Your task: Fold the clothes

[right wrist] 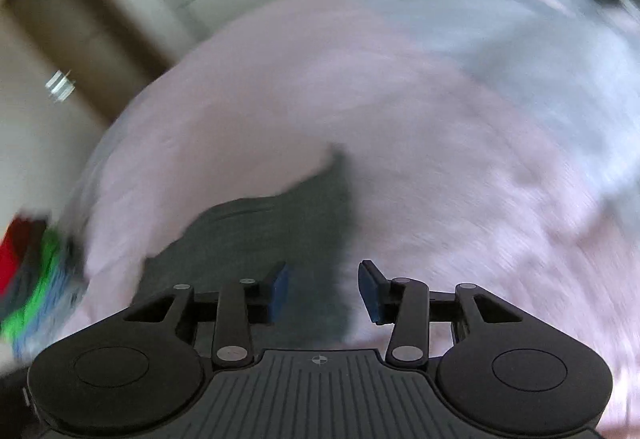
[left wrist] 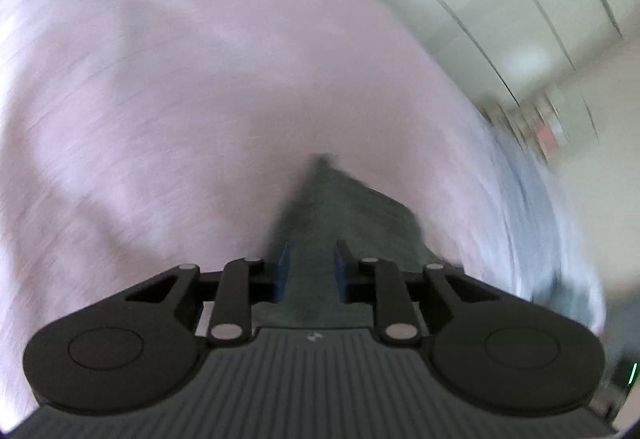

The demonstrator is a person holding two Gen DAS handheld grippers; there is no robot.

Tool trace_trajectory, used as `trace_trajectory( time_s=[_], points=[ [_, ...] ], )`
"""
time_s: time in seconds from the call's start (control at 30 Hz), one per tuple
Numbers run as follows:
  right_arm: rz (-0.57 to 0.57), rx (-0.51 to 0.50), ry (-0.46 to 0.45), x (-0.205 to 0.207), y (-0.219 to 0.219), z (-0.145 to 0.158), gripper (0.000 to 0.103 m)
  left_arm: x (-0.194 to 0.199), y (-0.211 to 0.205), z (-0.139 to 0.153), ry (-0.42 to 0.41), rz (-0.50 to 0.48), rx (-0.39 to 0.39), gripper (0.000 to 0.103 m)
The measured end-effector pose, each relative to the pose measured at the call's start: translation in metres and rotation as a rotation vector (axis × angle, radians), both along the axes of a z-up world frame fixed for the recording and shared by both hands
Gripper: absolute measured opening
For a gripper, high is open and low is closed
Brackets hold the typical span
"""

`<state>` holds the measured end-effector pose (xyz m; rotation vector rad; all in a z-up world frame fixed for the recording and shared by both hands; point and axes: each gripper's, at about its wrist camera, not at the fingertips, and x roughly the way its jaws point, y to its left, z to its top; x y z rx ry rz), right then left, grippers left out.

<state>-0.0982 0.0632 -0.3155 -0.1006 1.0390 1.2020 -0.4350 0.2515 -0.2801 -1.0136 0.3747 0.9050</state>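
Softly blurred, a pale pink knit garment [left wrist: 208,111] is lying spread over a dark grey surface [left wrist: 344,207]. Both grippers are tilting down above it: the left gripper [left wrist: 311,271] narrowly parted, the right gripper [right wrist: 325,291] wider, neither pinching any cloth. A bright pile of clothes [right wrist: 36,279] is sitting nearby.

My left gripper [left wrist: 310,267] is matte black: two round housings with shallow discs behind the fingers, flat link bars pinned by silver rivets, a ribbed grey plate with a small white mark, blue pads on my fingers [left wrist: 283,271]. My right gripper [right wrist: 324,291] matches, its mark a crosshair.
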Motion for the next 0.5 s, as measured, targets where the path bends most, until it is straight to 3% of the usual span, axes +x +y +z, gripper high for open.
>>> trace_trajectory(
  time_s=[0.13, 0.17, 0.23, 0.33, 0.4, 0.43, 0.5],
  points=[
    [0.163, -0.045, -0.101, -0.016, 0.032, -0.018, 0.043, 0.032, 0.015, -0.011, 0.146, -0.118, 0.046, 0.018],
    [0.186, -0.073, -0.132, -0.017, 0.036, -0.025, 0.043, 0.034, 0.019, -0.018, 0.181, -0.127, 0.042, 0.013],
    [0.193, -0.103, -0.194, -0.012, 0.039, -0.036, 0.043, 0.033, 0.022, -0.022, 0.233, -0.135, 0.042, 0.005],
    [0.145, -0.144, -0.287, 0.001, 0.04, -0.039, 0.043, 0.026, 0.021, -0.018, 0.296, -0.139, 0.048, 0.004],
    [0.096, -0.163, -0.294, 0.012, 0.038, -0.031, 0.043, 0.023, 0.02, -0.013, 0.344, -0.137, 0.053, 0.013],
    [0.074, -0.172, -0.283, 0.019, 0.035, -0.025, 0.043, 0.024, 0.017, -0.005, 0.382, -0.123, 0.057, 0.023],
    [0.059, -0.199, -0.243, 0.025, 0.031, -0.014, 0.044, 0.029, 0.012, 0.005, 0.42, -0.123, 0.04, 0.023]
  ],
)
